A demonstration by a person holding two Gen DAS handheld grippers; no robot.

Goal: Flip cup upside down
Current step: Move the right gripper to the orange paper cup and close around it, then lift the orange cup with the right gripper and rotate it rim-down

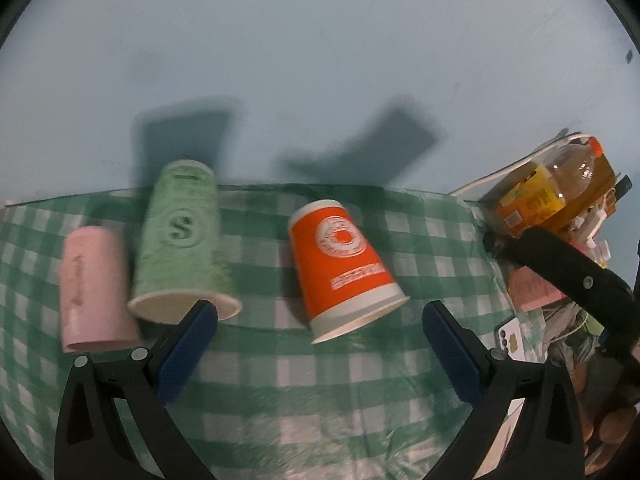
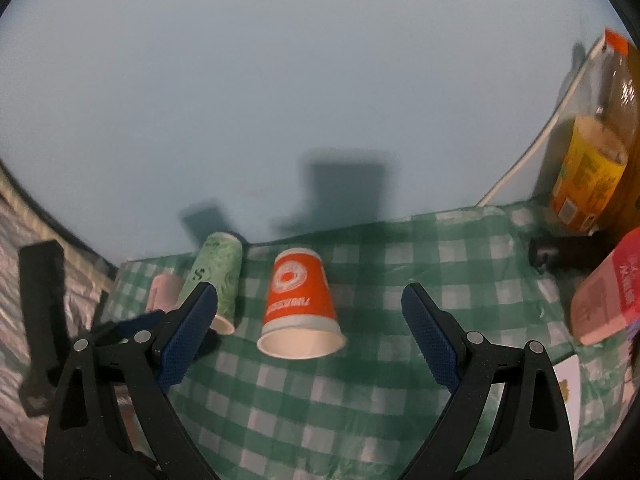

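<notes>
Ben: Looking at the table, I see three paper cups on a green and white checked cloth (image 1: 320,380).

Mia: Which cups?

Ben: An orange cup (image 1: 342,268) in the middle, a green cup (image 1: 182,236) with a big S on it, and a pink cup (image 1: 94,288) at the far left. All three are upside down, mouth on the cloth.

Mia: Is anything holding the orange cup?

Ben: No. The left gripper (image 1: 320,330) has its jaws wide apart, with nothing between them. The orange cup is just past its fingertips, not touching them. One blue pad (image 1: 188,352) sits in front of the green cup's rim.

Mia: And the other one?

Ben: The right gripper (image 2: 310,308) is wide apart too, and holds nothing. From its camera the orange cup (image 2: 300,304) stands between the two fingers but a little beyond them. The green cup (image 2: 216,276) is partly hidden behind its left finger.

Mia: What else is there?

Ben: A bottle (image 2: 596,148) with an orange cap and yellow label stands at the right, by the blue wall (image 2: 280,80). A pink box (image 2: 608,296) is near it.
</notes>
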